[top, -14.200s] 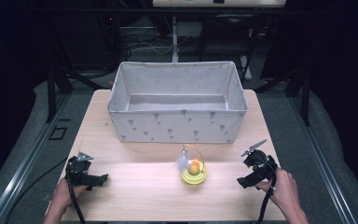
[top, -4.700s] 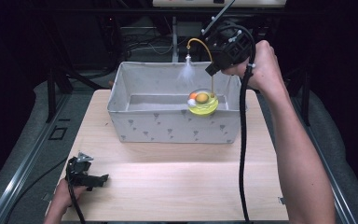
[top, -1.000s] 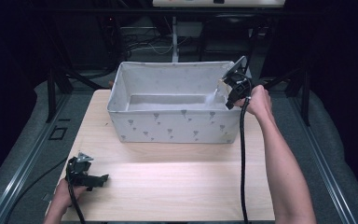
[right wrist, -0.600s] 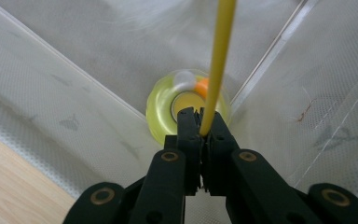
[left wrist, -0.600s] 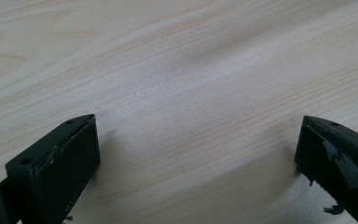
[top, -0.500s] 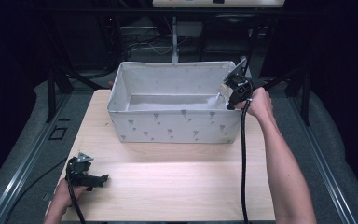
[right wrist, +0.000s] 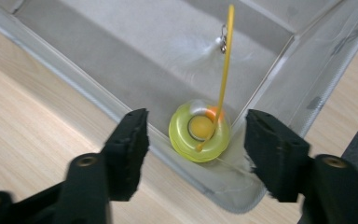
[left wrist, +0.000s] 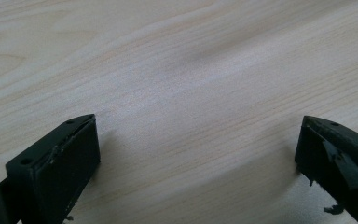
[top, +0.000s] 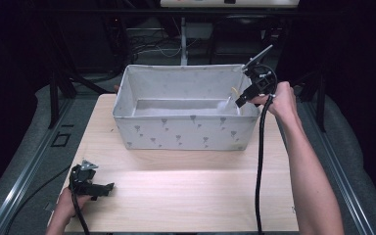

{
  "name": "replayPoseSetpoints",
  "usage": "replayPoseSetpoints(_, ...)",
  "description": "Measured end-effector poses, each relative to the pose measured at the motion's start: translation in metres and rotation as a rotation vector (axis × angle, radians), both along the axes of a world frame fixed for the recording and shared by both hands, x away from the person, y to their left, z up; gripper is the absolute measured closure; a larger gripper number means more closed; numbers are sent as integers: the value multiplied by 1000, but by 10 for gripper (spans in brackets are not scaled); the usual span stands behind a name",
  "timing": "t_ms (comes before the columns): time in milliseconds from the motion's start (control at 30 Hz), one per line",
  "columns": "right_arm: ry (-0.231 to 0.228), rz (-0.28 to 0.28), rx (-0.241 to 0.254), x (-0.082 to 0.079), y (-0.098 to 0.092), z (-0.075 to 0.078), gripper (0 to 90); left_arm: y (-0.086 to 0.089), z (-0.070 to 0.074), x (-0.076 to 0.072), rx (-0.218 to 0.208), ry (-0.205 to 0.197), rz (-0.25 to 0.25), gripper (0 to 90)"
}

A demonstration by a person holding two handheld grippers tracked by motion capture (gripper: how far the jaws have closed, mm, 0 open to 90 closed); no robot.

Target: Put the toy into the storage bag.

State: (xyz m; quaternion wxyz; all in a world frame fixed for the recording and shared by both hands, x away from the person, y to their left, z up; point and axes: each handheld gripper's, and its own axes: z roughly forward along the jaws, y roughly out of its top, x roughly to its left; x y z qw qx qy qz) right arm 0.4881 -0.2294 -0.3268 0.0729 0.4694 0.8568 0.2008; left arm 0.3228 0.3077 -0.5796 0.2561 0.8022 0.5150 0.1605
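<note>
A yellow ring toy (right wrist: 199, 136) with an orange ball, a thin yellow wire (right wrist: 224, 70) and a white feather lies on the floor of the grey fabric bin (right wrist: 74, 84), in its near right corner. My right gripper (right wrist: 196, 121) hovers above it, open, with the jaws wide apart and holding nothing. From above, the right gripper (top: 240, 100) hangs over the right rim of the bin (top: 181, 129), and the toy's wire (top: 235, 92) and feather peek above the wall. My left gripper (top: 106, 187) rests open on the wooden table (top: 186, 186) at the front left; its jaws (left wrist: 198, 126) frame bare wood.
The bin takes up the back half of the table, with bare wood in front of it. A black cable (top: 260, 161) trails from the right gripper along the person's forearm. Dark floor and metal stands surround the table.
The toy went from the table's front into the bin, carried by my right gripper, which let it go. Over the last second that gripper rose slightly at the bin's right rim. The left gripper stayed still.
</note>
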Motion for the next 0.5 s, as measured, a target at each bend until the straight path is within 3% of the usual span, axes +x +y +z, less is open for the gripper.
replayPoseSetpoints(233,-21,48,-1,-26,8,15,233,0,0,0,3,-7,5,0)
replayPoseSetpoints(500,-32,112,-6,-54,23,8,129,-1,-1,0,2,-6,7,0)
